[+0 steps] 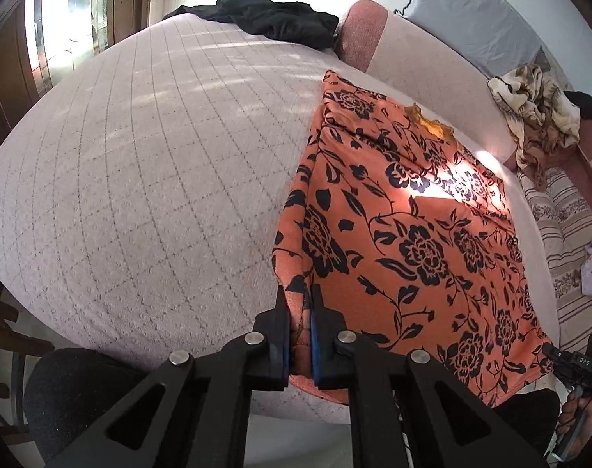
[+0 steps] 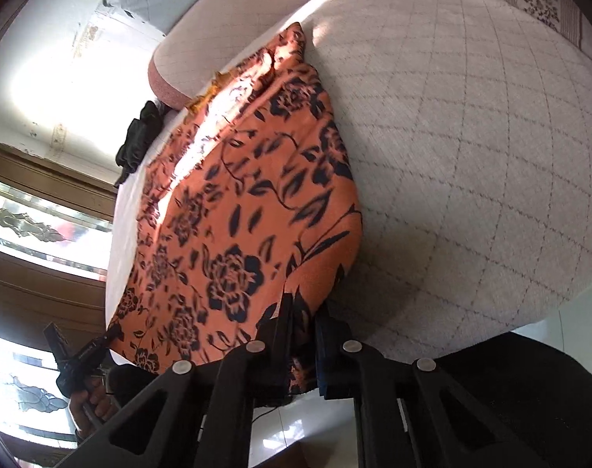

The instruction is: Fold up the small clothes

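An orange garment with a dark floral print (image 1: 405,210) lies spread on a pale quilted bed (image 1: 148,179). My left gripper (image 1: 300,304) is shut on the garment's near left corner, with orange cloth pinched between its blue pads. In the right wrist view the same garment (image 2: 233,210) stretches away from me, and my right gripper (image 2: 302,312) is shut on its near right corner. Each gripper shows in the other's view at the garment's far near corner: the right gripper (image 1: 569,362) and the left gripper (image 2: 81,355), each held by a hand.
A dark garment (image 1: 276,19) lies bunched at the bed's far edge. A pink-ended bolster (image 1: 409,54), a grey pillow (image 1: 475,19), a patterned blanket heap (image 1: 537,109) and striped bedding (image 1: 561,226) lie at the right. A black chair seat (image 2: 522,386) stands near me.
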A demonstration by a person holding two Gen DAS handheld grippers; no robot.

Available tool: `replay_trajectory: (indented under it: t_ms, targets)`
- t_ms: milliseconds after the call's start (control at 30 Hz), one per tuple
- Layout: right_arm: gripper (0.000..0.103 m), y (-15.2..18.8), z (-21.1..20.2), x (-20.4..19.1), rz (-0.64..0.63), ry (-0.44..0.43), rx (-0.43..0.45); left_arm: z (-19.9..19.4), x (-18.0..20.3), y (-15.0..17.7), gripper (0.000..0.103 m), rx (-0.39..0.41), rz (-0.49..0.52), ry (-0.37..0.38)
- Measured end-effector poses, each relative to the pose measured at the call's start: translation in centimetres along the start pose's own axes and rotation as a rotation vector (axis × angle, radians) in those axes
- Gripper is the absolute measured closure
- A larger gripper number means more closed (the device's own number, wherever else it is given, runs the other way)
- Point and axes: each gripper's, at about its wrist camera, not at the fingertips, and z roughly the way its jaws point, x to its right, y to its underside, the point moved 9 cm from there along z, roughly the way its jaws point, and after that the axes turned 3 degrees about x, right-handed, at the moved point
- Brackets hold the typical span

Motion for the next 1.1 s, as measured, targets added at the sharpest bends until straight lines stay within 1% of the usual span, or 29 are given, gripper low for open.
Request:
replay_trajectory:
  t_ms: [67,133,167,200,267,300,333,400,433,467,500,533,567,600,667,733,800,833,867,900,967,1033,1100]
  targets:
    - [0.094,-0.6,0.4,0.2,0.007,0.007,-0.004,1.3,-0.3,0.3,0.095,-0.034,0.013,-0.029]
    - [0.092,-0.2,1.8,1.4,0.045,0.023,-0.041,3.4,-1.3,1.6,0.093,-0.111,0.001,-0.074]
    - [0.090,0.1,2.5,1.9,0.074,0.022,-0.057,4.2,-1.7,2.3,0.092,-0.139,-0.012,-0.077]
    - [0.089,0.5,3.0,2.4,0.096,0.023,-0.071,4.2,-1.7,2.3,0.091,-0.113,-0.018,-0.070]
    - [0.085,0.7,3.2,2.7,0.121,0.012,-0.071,4.1,-1.4,2.2,0.087,-0.102,-0.005,-0.062]
    - [0.075,0.6,3.1,2.6,0.117,0.008,-0.067,4.1,-1.2,2.2,0.079,-0.102,0.002,-0.053]
    - [0.063,0.4,2.9,2.5,0.114,0.004,-0.063,4.2,-0.9,2.2,0.069,-0.102,0.010,-0.042]
    - [0.042,0.2,2.9,2.3,0.129,-0.033,-0.057,4.3,-0.2,2.3,0.057,-0.098,0.032,-0.031]
    - [0.043,0.1,3.1,2.3,0.133,-0.034,-0.063,4.4,-0.1,2.3,0.059,-0.099,0.049,-0.052]
    - [0.044,0.1,3.3,2.3,0.128,-0.023,-0.072,4.4,0.1,2.1,0.070,-0.097,0.069,-0.075]
    - [0.066,-0.1,3.4,2.3,0.118,-0.002,-0.075,4.4,0.5,1.8,0.095,-0.098,0.086,-0.068]
    - [0.093,-0.2,3.5,2.1,0.106,-0.001,-0.089,4.2,0.8,1.3,0.096,-0.097,0.082,-0.042]
    - [0.094,-0.4,3.6,1.8,0.104,-0.017,-0.101,3.9,0.9,0.7,0.096,-0.083,0.073,-0.025]
    - [0.094,-0.8,3.6,1.6,0.085,-0.009,-0.103,3.5,0.9,0.0,0.096,-0.068,0.072,-0.020]
    - [0.094,-1.4,3.5,0.7,0.068,-0.029,-0.104,2.9,0.7,-0.6,0.096,-0.050,0.051,-0.012]
    - [0.094,-1.8,3.3,-0.1,0.054,-0.045,-0.095,3.1,0.2,-0.3,0.096,-0.071,0.032,-0.020]
    - [0.094,-1.6,3.6,0.1,0.073,-0.059,-0.113,3.6,-0.1,0.3,0.096,-0.113,0.030,-0.032]
    - [0.094,-1.4,3.8,0.3,0.089,-0.065,-0.126,3.6,0.0,0.3,0.096,-0.120,0.031,-0.029]
    - [0.094,-1.5,4.0,0.4,0.103,-0.073,-0.134,3.2,0.5,-0.5,0.096,-0.108,0.038,-0.008]
    - [0.094,-2.0,4.0,0.3,0.116,-0.089,-0.132,2.7,1.3,-1.6,0.096,-0.085,0.055,0.012]
    - [0.094,-4.0,3.9,-1.0,0.114,-0.133,-0.107,1.8,3.2,-4.8,0.096,-0.024,0.081,0.054]
    - [0.094,-7.4,4.0,-3.4,0.089,-0.193,-0.065,1.5,5.5,-9.1,0.096,0.039,0.103,0.109]
    - [0.094,-12.1,4.3,-6.2,0.053,-0.251,-0.005,2.1,7.9,-14.2,0.096,0.098,0.129,0.143]
